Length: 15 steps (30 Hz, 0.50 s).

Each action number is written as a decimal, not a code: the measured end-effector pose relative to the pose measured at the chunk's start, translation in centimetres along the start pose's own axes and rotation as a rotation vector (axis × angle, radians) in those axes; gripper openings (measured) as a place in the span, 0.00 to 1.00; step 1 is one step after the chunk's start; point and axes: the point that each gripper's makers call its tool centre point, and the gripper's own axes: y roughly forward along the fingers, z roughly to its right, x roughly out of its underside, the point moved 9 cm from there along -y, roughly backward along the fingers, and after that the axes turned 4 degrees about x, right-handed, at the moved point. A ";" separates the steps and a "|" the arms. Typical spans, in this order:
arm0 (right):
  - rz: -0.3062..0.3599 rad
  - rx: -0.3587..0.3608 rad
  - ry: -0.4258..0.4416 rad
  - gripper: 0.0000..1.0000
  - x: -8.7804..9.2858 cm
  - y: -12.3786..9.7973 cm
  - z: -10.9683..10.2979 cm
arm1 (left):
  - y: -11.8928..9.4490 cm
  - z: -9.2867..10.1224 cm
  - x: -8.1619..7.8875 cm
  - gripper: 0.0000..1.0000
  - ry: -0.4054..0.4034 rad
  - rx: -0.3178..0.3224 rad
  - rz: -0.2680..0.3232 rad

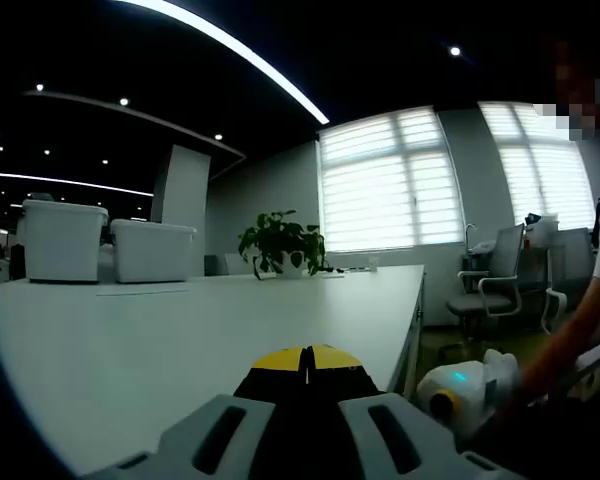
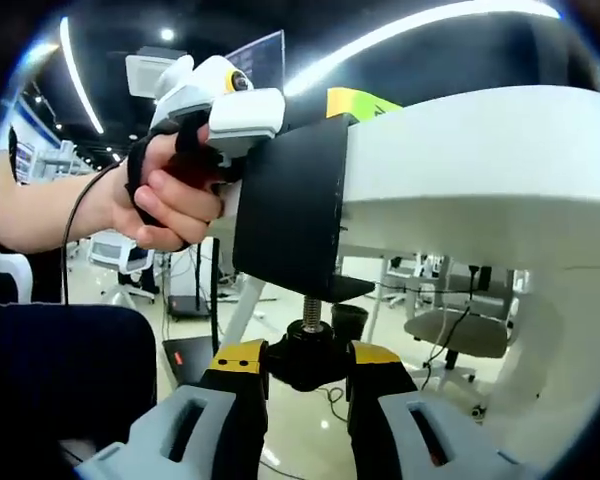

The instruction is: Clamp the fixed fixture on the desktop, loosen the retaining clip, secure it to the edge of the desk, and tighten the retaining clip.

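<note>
Under desk (image 2: 500, 170), clamp screw (image 2: 309, 310) points down.

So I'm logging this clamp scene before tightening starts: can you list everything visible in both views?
Desk: one, white, its edge in both views.
Clamp fixture: one, black, set over the desk edge.
Clamp knob: one, black, on a threaded screw under the fixture.
Storage bins: two, white, far end of desk.
Potted plant: one, green, far desk edge.
Office chair: one, grey, by the windows.
Left gripper: yellow-tipped jaws closed on the fixture's top.
Right gripper: yellow-tipped jaws around the knob.
Hand: one, holding the left gripper's handle.
</note>
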 end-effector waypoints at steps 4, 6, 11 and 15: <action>-0.076 0.126 0.020 0.37 0.4 -1.2 -0.7 | 0.0 0.0 0.0 0.01 -0.003 0.000 -0.001; -0.071 0.168 0.007 0.43 -0.1 -1.6 -1.3 | -0.1 0.1 0.0 0.01 -0.005 0.000 -0.002; -0.078 0.300 0.080 0.43 -0.3 -2.0 -1.3 | -0.1 0.1 0.0 0.01 -0.011 0.006 -0.005; -0.051 0.362 0.128 0.43 -0.6 -0.8 -0.7 | -0.1 0.2 0.0 0.01 -0.006 0.005 -0.003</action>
